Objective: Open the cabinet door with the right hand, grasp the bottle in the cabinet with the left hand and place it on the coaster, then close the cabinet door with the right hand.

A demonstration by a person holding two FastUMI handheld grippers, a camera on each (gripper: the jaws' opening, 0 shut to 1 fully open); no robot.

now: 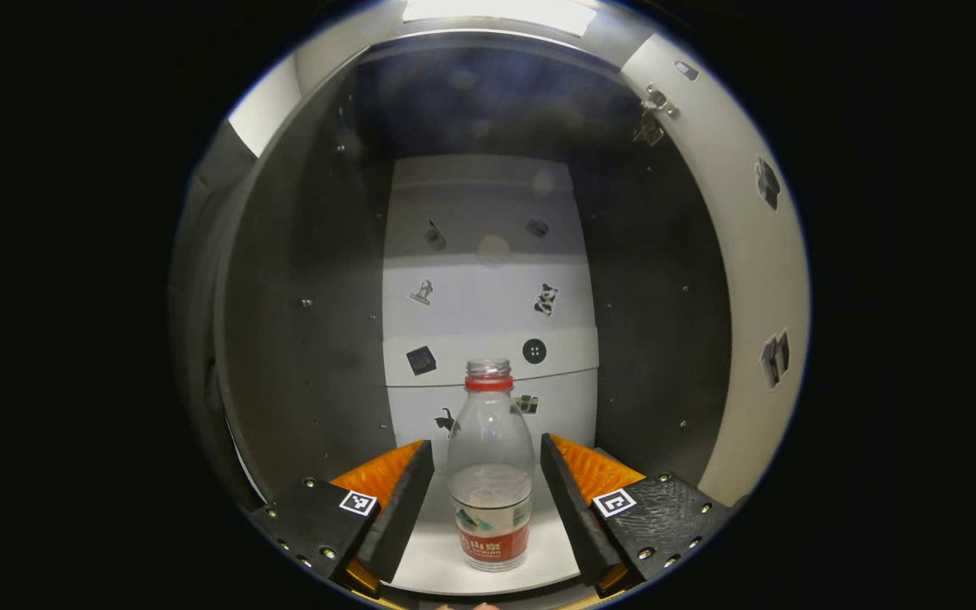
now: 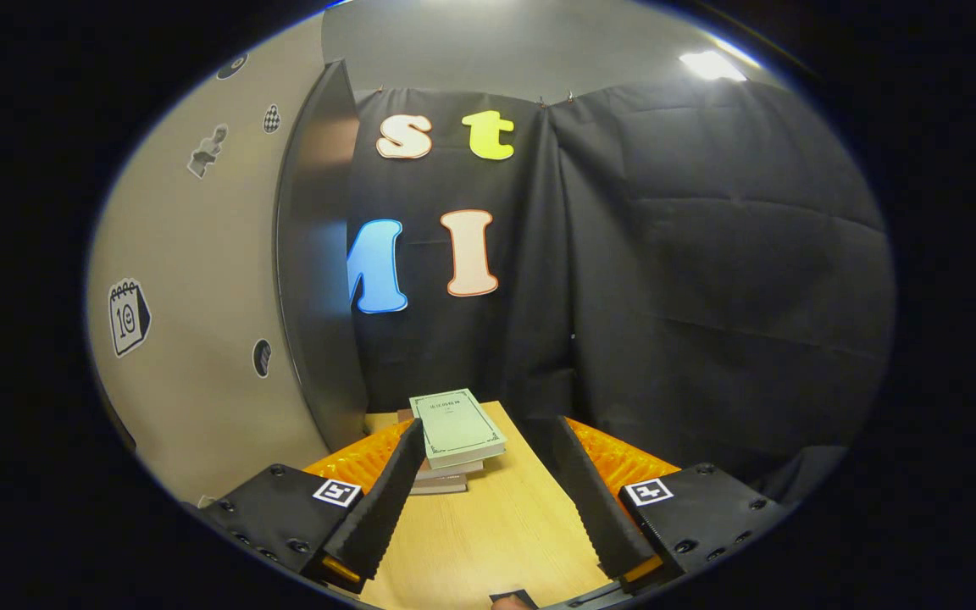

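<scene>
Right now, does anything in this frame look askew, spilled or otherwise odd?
Nothing stands out. The bottle stands upright in the cabinet, uncapped and nearly empty, between the open left gripper fingers. The stacked books sit slightly fanned on the table.

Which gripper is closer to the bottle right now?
Left. The left gripper straddles the bottle inside the cabinet, fingers open either side. The right gripper hangs over the wooden table.
</scene>
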